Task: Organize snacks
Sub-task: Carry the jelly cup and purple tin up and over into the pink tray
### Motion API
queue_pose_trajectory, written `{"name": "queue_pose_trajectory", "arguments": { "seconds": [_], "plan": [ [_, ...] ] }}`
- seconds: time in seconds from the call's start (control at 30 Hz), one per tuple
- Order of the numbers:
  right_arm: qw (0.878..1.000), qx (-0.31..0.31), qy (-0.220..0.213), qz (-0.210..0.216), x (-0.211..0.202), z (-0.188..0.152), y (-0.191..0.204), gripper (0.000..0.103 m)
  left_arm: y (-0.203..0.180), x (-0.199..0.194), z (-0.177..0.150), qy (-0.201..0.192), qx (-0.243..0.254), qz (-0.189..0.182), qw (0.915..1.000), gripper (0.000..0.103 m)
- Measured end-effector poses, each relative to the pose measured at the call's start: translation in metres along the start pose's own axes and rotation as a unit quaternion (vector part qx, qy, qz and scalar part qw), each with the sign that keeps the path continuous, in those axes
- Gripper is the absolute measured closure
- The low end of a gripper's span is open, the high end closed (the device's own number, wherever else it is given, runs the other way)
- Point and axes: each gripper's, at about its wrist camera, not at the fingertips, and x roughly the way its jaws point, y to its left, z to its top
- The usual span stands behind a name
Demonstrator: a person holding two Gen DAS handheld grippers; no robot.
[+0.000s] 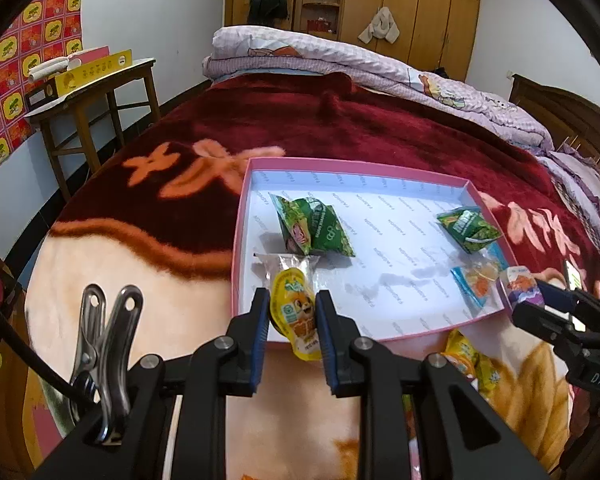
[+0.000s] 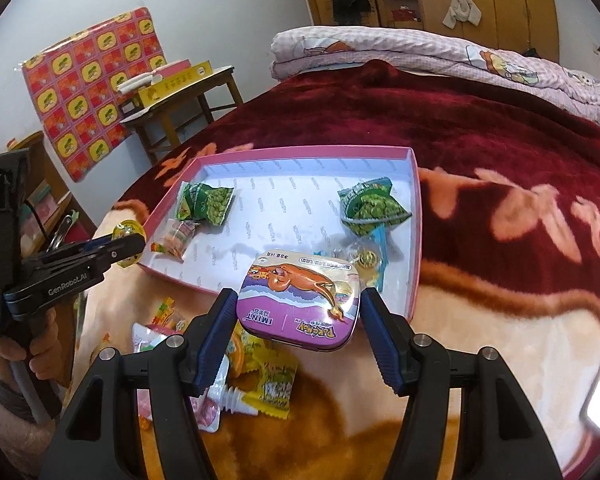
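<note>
On the bed, over a plush maroon-and-cream blanket (image 1: 148, 264), sits a shallow pink-rimmed box (image 1: 239, 216) with a white printed floor. The left gripper (image 1: 292, 320) is clamped on a yellow jelly cup (image 1: 296, 312) with a cartoon squirrel on its lid — the blue pads press its two sides, and it hangs just above the box's near edge. The right gripper (image 2: 298, 312) grips a purple mint tin (image 2: 300, 304) with an orange dragon picture, its jaws spread wide to take the tin's width; the tin hangs over the box's near rim.

Inside the box lie two green pea packets (image 2: 206, 204) (image 2: 370, 208), one toward each side. Near the first is a small clear wrapped candy (image 2: 176, 238); just beside the second lies a gold coin sweet (image 2: 367, 258) on a blue wrapper.

On the blanket in front of the box is a loose heap of yellow and pink snack packets (image 2: 268, 384). A person's hand (image 2: 12, 356) wraps the left gripper's handle.
</note>
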Motion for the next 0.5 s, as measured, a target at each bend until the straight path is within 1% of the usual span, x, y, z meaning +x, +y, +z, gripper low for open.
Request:
{"name": "queue_pose_trajectory", "arguments": {
  "seconds": [0.3,0.5],
  "plan": [
    [1.000,-0.024,-0.003,0.006,0.015,0.014,0.008,0.039,-0.002,0.024,0.002,0.019,0.007,-0.002,0.9998,0.079],
    [0.999,-0.038,-0.002,0.013,0.036,0.023,0.016,0.039,-0.002,0.034,0.003,0.028,0.011,-0.002,0.9995,0.079]
  ]
}}
